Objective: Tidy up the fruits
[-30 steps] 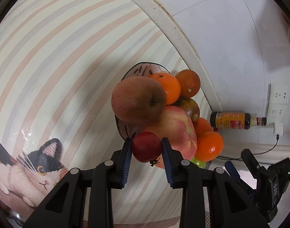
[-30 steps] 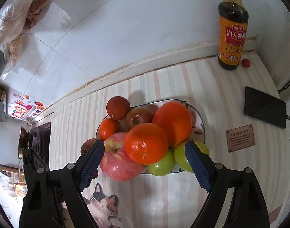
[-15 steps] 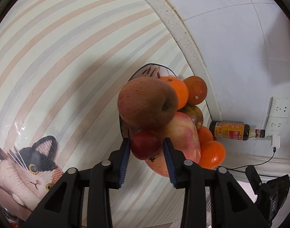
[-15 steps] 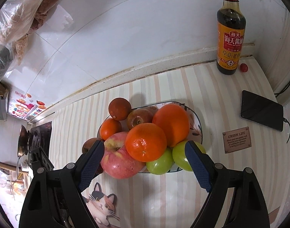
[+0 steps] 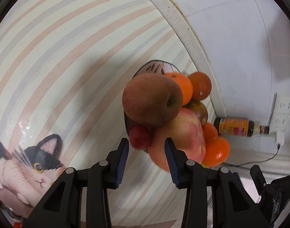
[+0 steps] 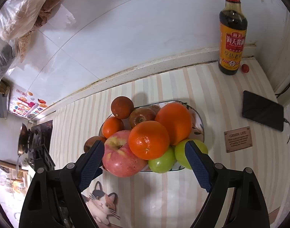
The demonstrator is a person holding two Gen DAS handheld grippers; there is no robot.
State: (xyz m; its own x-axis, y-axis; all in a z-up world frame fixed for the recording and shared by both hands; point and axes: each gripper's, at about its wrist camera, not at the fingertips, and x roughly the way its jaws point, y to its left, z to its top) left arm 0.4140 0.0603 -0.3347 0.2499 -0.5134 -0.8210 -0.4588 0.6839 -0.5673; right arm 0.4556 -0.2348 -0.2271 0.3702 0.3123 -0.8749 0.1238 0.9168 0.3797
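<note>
Nearest us lies a striped tablecloth (image 6: 164, 190) printed with a calico cat (image 6: 101, 203), covering the counter. Just beyond the cat sits the plate (image 6: 199, 133), heaped with fruit: a pink apple (image 6: 122, 155), two green apples (image 6: 161, 163), several oranges (image 6: 148, 139) and a brownish apple (image 5: 150, 98). Farther right we see a small printed card (image 6: 238, 138) and a dark phone (image 6: 263, 112) with its cable. At the back, against the white tiled wall (image 6: 126, 28), stands a soy sauce bottle (image 6: 233, 36) with a tiny red fruit (image 6: 245, 68) beside it; a plastic bag (image 6: 17, 9) hangs at far left.

Our left gripper (image 5: 146, 148) has just been opening its jaws; the small red fruit (image 5: 140, 137) rests at the plate's edge, just ahead of the tips, with neither pad pressing it. Our right gripper (image 6: 145, 152) hangs wide apart above the pile's near side, gripping nothing.
</note>
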